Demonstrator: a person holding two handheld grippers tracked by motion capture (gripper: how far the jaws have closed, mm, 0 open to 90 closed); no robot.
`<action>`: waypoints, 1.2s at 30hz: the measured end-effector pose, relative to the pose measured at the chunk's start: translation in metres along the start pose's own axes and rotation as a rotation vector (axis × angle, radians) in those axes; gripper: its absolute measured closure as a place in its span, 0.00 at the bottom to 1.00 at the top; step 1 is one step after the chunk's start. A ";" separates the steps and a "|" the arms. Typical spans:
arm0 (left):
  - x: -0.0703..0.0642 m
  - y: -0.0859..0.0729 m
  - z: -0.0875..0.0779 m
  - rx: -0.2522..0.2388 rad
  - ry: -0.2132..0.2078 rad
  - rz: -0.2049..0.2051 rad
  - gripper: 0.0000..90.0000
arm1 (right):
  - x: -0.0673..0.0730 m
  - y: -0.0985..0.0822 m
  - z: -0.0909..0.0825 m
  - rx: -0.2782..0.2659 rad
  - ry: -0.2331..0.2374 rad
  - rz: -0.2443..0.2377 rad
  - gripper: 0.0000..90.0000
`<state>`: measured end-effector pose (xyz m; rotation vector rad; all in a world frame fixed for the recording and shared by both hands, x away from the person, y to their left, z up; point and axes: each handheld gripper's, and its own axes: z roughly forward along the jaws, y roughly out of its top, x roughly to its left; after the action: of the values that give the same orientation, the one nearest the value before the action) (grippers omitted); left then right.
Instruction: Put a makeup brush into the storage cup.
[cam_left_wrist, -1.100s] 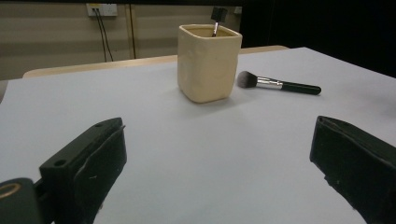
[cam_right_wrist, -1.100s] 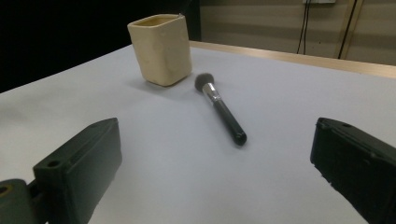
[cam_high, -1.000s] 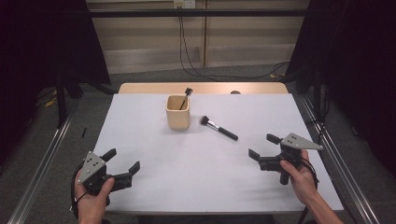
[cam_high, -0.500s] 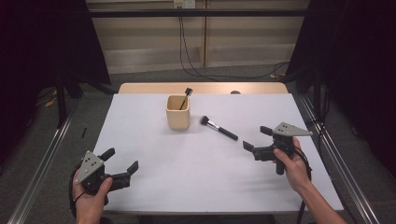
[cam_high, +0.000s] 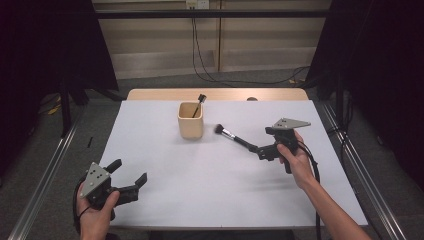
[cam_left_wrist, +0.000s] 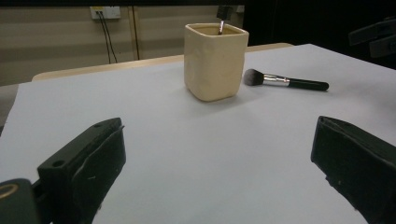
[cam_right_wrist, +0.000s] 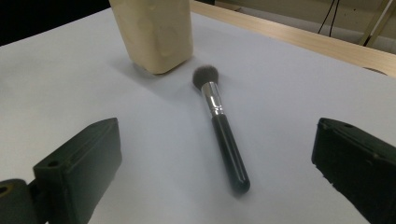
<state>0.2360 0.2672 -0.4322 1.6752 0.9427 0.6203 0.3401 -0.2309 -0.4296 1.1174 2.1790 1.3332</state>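
The brush (cam_right_wrist: 220, 125) lies flat at the centre of the right gripper view, just beside the cup (cam_right_wrist: 154, 32). It looks light, with a smooth, slippery handle; the middle of the handle seems the best hold. Both the right gripper (cam_high: 263, 149) and the left gripper (cam_high: 129, 177) have their jaws wide apart.

Right gripper view: the right gripper (cam_right_wrist: 219, 177) has its two black jaws spread wide, one at each lower corner, with the makeup brush (cam_right_wrist: 223, 135) lying flat on the white table (cam_right_wrist: 93, 84) between and just beyond them. The brush's dark bristle head points toward the cream cup (cam_right_wrist: 154, 32) and lies just beside its base, apart from it, while the black handle end lies nearest the jaws. A wooden edge (cam_right_wrist: 299, 39) runs behind the cup.
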 end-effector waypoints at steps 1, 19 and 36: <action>0.000 0.000 0.000 0.001 0.003 -0.001 0.03 | -0.001 0.002 0.002 0.006 0.005 0.005 0.01; 0.003 -0.001 0.001 -0.001 0.010 0.005 0.04 | -0.013 0.029 0.040 0.264 -0.005 -0.069 0.02; 0.004 -0.002 0.002 0.008 0.013 0.009 0.03 | -0.020 0.039 0.077 0.627 0.053 -0.145 0.06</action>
<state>0.2397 0.2699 -0.4345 1.6855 0.9485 0.6345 0.4194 -0.1922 -0.4359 1.0940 2.7480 0.6277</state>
